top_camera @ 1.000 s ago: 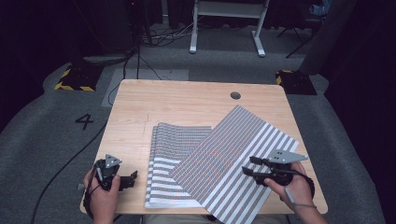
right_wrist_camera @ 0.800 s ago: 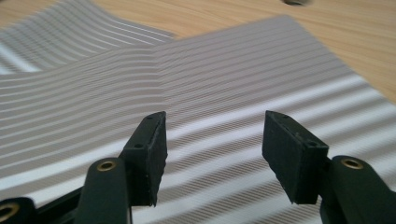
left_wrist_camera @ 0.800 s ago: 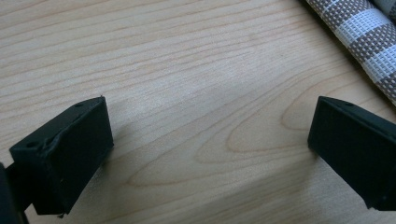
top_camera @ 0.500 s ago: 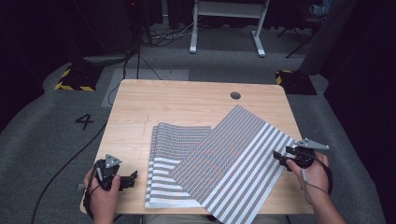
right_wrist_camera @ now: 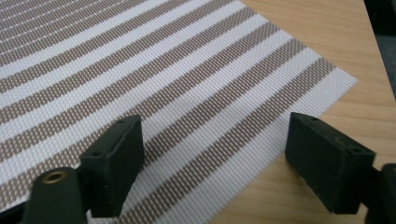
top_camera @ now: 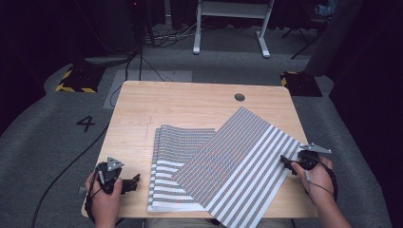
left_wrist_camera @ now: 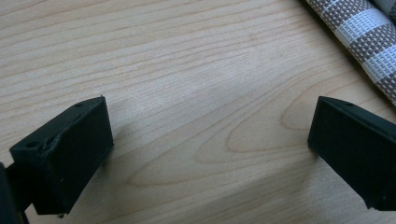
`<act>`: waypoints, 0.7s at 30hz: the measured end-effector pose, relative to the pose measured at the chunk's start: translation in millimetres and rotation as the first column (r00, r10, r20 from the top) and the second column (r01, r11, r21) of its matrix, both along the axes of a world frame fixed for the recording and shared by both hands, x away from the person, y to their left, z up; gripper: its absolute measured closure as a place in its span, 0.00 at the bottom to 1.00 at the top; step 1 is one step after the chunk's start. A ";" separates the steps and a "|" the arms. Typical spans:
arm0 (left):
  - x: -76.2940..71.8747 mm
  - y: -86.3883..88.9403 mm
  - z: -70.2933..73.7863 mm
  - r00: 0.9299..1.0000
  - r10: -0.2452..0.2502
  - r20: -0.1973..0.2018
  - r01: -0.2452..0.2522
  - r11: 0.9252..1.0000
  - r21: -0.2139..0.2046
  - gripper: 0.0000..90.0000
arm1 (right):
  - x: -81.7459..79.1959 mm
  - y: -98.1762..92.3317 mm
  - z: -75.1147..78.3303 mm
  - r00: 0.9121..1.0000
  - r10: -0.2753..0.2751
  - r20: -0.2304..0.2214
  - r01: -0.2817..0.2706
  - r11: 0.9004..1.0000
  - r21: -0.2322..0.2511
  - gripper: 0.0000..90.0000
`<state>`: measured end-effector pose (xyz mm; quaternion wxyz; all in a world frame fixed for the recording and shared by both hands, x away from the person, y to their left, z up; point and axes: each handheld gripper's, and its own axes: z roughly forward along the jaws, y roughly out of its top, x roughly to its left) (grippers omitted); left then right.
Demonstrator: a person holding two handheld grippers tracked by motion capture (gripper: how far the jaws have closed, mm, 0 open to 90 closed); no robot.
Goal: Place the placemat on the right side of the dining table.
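We record two striped woven placemats on the wooden table (top_camera: 190,102). The upper placemat (top_camera: 240,164) lies turned at an angle, its near corner hanging slightly past the table's front edge and its right corner close to the right edge. It overlaps the lower stack of placemats (top_camera: 173,156), which sits square to the table, left of centre, with its front edge near the table's front edge.

The right gripper (top_camera: 289,162) sits at the right edge of the table, just beside the right edge of the upper placemat, held in the person's right hand (top_camera: 317,178). Its jaws have just been opening and stand wide apart. In the right gripper view we see the upper placemat (right_wrist_camera: 177,84) flat on the wood, its edge running under the gap between the jaws; the pads do not press on it.

The left gripper (top_camera: 130,183) rests low over the front left corner of the table, in the left hand (top_camera: 102,197), a little apart from the lower stack. In the left gripper view its jaws stand wide apart over bare wood, with a folded striped edge (left_wrist_camera: 369,32) at the upper right.
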<state>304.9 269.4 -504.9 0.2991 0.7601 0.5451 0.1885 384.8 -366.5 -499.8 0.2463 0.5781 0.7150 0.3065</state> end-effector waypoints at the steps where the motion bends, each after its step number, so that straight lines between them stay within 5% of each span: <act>1: 0.0 -0.2 0.0 1.000 0.000 0.000 0.000 1.000 0.000 0.00 | 0.3 3.3 -1.5 1.000 -0.012 0.016 0.012 1.000 0.002 0.21; 8: -0.1 -1.2 0.1 1.000 -0.002 -0.001 0.002 1.000 0.003 0.00 | 1.5 5.8 -2.1 1.000 0.013 0.024 -0.013 1.000 0.012 0.27; 16: -0.1 -1.9 -0.1 1.000 -0.007 0.000 0.007 1.000 0.001 0.00 | -0.4 10.5 2.1 0.995 0.098 0.023 -0.098 0.995 0.010 0.59; 21: -0.1 -1.9 -0.1 1.000 -0.007 0.000 0.007 1.000 0.001 0.00 | -2.5 18.2 4.3 0.986 0.165 0.012 -0.165 0.986 0.013 0.91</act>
